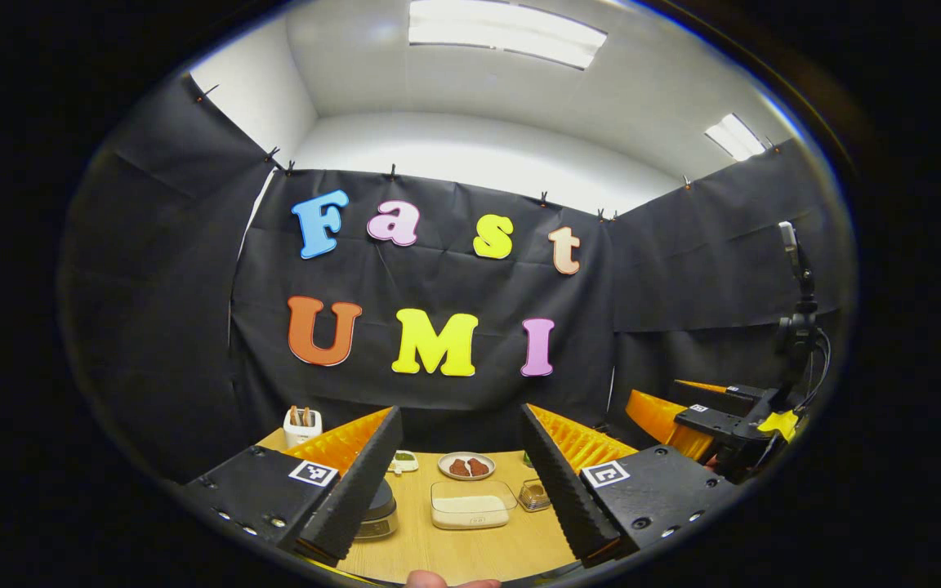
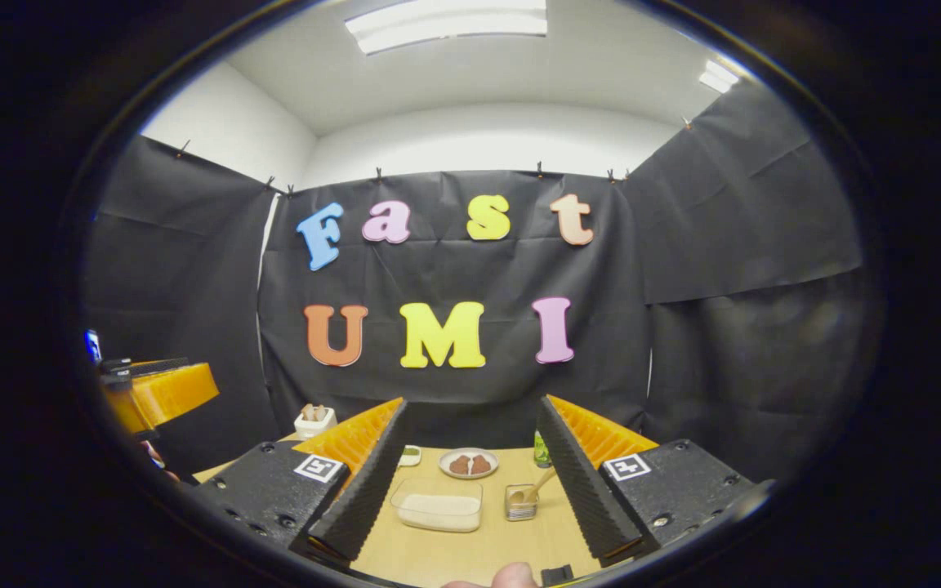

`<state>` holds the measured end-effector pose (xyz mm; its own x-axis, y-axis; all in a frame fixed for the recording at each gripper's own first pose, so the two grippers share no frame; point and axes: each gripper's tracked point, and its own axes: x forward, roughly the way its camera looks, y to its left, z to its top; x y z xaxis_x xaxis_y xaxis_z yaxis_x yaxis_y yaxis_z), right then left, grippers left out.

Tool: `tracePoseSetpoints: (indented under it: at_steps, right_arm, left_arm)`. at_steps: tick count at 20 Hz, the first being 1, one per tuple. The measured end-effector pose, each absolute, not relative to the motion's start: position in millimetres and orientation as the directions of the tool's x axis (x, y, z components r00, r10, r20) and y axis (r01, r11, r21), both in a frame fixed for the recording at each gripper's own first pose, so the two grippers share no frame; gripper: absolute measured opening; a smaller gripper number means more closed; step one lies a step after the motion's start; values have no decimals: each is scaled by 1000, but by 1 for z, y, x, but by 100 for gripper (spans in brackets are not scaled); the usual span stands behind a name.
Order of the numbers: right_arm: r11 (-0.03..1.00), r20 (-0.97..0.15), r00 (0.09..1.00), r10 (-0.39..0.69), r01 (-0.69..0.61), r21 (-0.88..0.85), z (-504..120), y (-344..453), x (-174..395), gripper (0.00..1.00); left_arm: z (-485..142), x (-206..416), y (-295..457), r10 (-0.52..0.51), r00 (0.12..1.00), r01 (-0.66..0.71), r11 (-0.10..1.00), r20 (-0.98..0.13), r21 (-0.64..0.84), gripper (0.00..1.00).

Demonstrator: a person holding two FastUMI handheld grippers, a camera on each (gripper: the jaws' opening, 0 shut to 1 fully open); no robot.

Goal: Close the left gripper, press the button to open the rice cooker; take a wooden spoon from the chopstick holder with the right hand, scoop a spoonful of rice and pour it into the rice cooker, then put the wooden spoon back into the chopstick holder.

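Both grippers, left (image 1: 461, 482) and right (image 2: 470, 482), hang with jaws spread wide, empty. Clear rectangular rice container (image 2: 438, 505) sits on the wooden table (image 2: 470, 551). Wooden spoon (image 2: 534, 487) leans in the small chopstick holder (image 2: 521, 503).

Each tool (image 1: 458, 482) (image 2: 470, 482) has ribbed fingers, tagged screwed blocks.

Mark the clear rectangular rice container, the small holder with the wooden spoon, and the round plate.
Clear rectangular rice container (image 2: 438, 505): right gripper view, on the rice inside.
Small holder with wooden spoon (image 2: 521, 506): right gripper view, front wall.
Round plate (image 2: 468, 473): right gripper view, near rim.
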<state>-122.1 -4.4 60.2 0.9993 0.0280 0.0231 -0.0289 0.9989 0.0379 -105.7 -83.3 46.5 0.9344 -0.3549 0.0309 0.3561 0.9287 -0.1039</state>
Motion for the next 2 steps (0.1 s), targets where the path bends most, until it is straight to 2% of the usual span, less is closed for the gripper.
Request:
tracePoseSetpoints:
  at_steps: [2]
  right_arm:
    - [999, 25, 999, 34, -35, 35, 61, -2, -120, 100]
  left_arm:
    - [47, -106, -83, -357, 934, 358, 928, 29, -106, 93]
